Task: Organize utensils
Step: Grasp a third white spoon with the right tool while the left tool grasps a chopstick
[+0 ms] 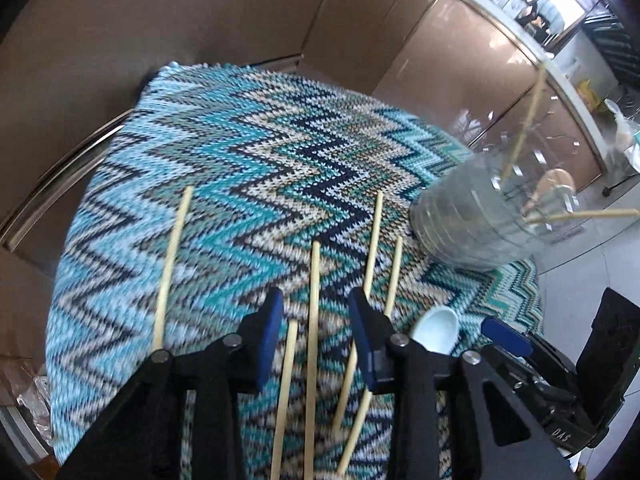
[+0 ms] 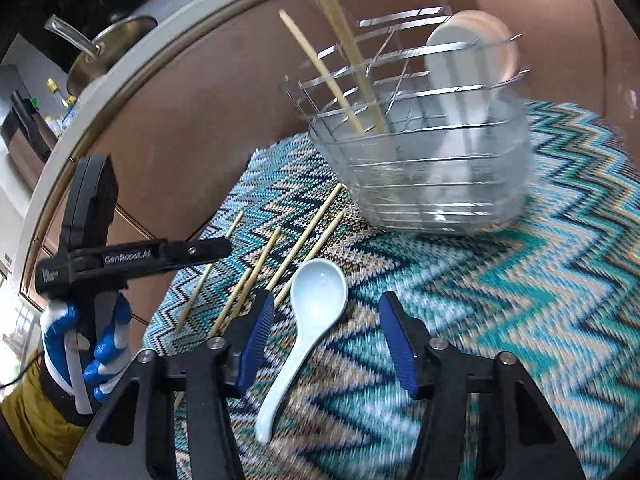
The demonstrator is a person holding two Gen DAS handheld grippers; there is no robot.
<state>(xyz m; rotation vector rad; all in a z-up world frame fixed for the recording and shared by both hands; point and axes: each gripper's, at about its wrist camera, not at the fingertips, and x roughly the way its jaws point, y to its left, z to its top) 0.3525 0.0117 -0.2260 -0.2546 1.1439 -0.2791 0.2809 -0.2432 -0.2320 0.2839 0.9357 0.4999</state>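
Looking through your left wrist view, the left claw [image 1: 316,330] hangs part-open over loose chopsticks [image 1: 313,312] on the zigzag cloth [image 1: 224,152], one stick running between its fingers, nothing pinched. They look thin, pale, light and stiff, likely to roll (so pinch one mid-length). The wire basket [image 1: 472,224] stands to the right with sticks already inside.

In your right wrist view, the right claw [image 2: 326,340] stands fairly wide and empty, a white spoon [image 2: 308,320] lying between its fingers with its bowl pointing toward the basket [image 2: 420,160]. It looks glazed, probably slick and chippable; I'd grip the handle's middle. Another spoon [image 2: 468,64] stands in the basket. Your gloved left hand [image 2: 86,344] shows at the left edge.
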